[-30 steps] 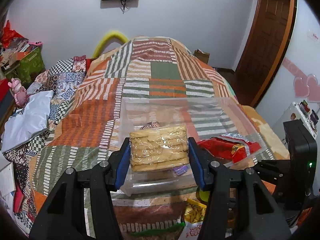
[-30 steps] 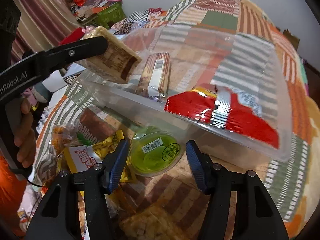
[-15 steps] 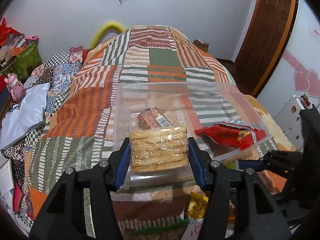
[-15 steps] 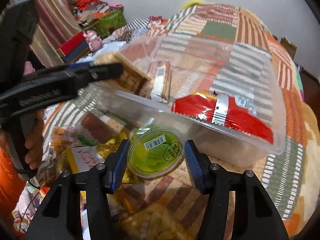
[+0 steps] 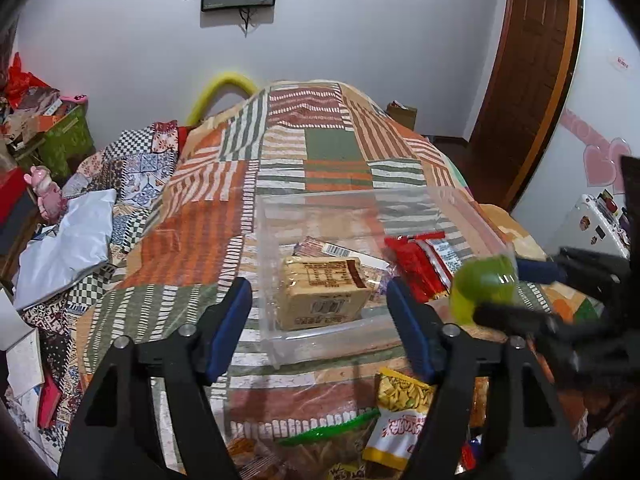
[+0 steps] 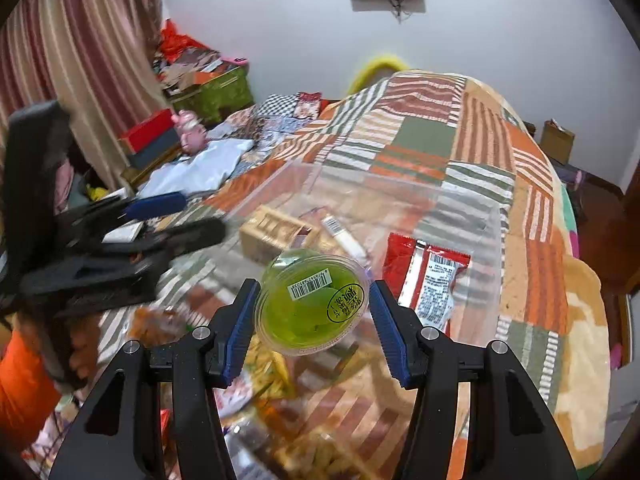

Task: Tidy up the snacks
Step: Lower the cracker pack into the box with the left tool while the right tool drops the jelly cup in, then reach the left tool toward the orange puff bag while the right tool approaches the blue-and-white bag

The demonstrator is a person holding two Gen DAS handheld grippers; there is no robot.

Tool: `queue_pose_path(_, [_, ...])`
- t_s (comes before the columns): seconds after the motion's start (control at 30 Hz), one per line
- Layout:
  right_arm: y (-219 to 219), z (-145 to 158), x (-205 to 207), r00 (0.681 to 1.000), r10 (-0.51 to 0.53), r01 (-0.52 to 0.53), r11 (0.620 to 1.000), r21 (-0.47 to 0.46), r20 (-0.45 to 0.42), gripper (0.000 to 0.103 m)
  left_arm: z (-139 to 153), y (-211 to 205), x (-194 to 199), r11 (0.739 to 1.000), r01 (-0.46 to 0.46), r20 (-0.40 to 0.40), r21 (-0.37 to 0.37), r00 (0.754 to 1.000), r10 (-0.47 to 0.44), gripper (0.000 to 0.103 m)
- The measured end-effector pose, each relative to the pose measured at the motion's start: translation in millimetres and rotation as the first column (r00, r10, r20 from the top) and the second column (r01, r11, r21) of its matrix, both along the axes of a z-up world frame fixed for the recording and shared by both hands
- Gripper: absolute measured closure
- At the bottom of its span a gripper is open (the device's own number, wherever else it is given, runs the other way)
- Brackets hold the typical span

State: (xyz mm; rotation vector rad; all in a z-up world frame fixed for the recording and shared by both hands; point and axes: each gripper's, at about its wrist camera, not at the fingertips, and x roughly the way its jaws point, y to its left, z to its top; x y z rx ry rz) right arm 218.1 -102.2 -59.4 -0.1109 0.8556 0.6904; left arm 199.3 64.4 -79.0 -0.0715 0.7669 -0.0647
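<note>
Gripping the jelly cup (image 6: 312, 304) by its rim in my right claw (image 6: 312, 322), light but slick plastic, left claw (image 5: 320, 324) just opened, biscuits (image 5: 324, 296) dropped in the bin (image 5: 276, 344).

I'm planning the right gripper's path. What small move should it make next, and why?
Probably carry the green jelly cup, clamped in the right gripper, forward over the clear bin rim toward the bare floor between the cracker pack and red packet; the cup is lifted but not yet inside.
</note>
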Motion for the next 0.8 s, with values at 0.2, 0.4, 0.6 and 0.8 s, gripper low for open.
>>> queue_pose_path(0.2, [10,-17,24,0.998,-0.056,0.056,0.998,-0.031,-0.006,0.05,-6,11,-7,1.0,-0.024,-0.004,0.013,1.0,0.024,0.023])
queue_pose_path(0.4, [15,-26,35,0.997,-0.044,0.042,0.998,-0.038,-0.06,0.083,-23,27,-8,0.998,-0.054,-0.05,0.014,0.997,0.054,0.023])
queue_pose_path(0.6, [11,-25,28,0.997,-0.042,0.039,0.998,-0.048,-0.059,0.083,-35,41,-14,0.997,-0.083,-0.085,0.0,0.993,0.083,0.023])
queue_pose_path(0.8, [-1,-10,9,0.998,-0.048,0.047,0.998,-0.043,-0.027,0.078,-28,55,-33,0.993,-0.12,-0.078,-0.013,0.99,0.119,0.021])
